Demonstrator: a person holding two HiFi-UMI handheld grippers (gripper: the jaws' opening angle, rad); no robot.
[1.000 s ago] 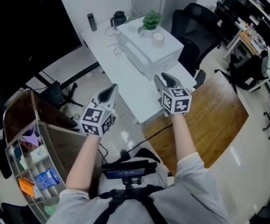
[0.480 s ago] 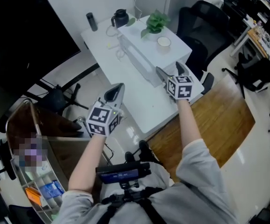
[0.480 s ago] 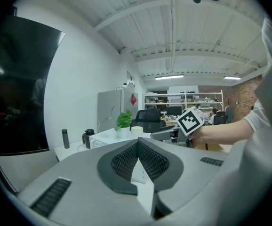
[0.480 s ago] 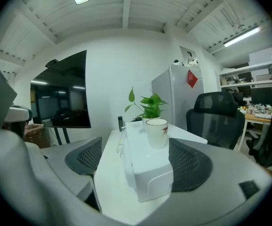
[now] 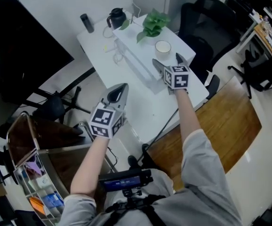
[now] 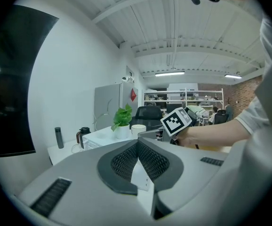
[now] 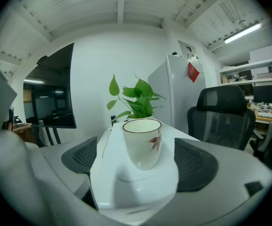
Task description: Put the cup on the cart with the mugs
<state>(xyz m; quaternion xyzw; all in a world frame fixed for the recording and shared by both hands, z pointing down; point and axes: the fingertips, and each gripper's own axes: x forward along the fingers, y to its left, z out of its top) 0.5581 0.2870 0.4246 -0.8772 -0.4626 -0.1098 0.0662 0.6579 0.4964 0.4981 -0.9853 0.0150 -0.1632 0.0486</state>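
Cup [image 7: 142,142] upright on white box [image 5: 137,54] near plant [image 5: 151,22], right gripper [image 5: 167,60] fingers [image 7: 195,166] opening empty just short of it, left gripper [image 5: 118,91] fingers [image 6: 122,161] pressed together.

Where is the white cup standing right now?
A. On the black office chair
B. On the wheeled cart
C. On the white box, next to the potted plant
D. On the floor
C: the cup stands upright on top of the white box, with the potted plant close beside it on the same box.
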